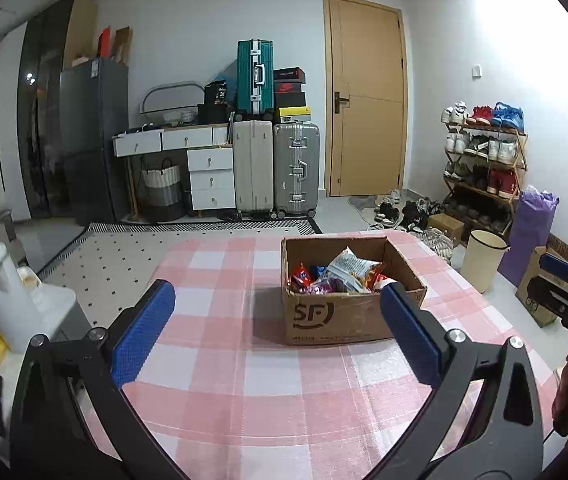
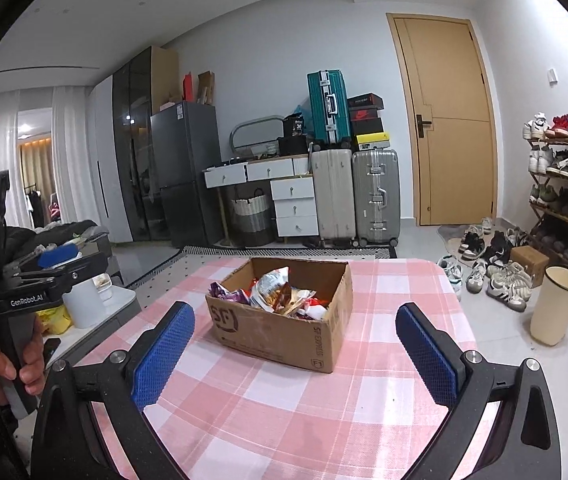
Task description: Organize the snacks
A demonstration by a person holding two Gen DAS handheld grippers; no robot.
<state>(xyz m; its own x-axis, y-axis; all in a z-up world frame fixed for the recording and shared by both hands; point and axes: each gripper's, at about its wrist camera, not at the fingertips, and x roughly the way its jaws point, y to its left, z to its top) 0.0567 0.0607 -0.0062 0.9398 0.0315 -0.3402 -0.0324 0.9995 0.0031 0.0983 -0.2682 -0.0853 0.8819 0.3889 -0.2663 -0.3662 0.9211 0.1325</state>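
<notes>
While both claws gape: snack-filled box (image 1: 344, 312).

Lived-in home room: stacked suitcases (image 1: 275, 168), fridge (image 1: 93, 136), loaded shoe rack (image 1: 484, 160) by the wooden door (image 1: 366, 96), checked-cloth worktop (image 1: 243, 360), white drawers (image 1: 209, 176).

a pink-and-white checked tablecloth (image 1: 243, 400) is seen low in the frame. a brown cardboard box (image 1: 340, 320) (dark logo printed) is shown at centre, filled with red, purple and white snack packets (image 1: 344, 274). blue textured pads (image 1: 143, 336) are carried on black grippers.
</notes>
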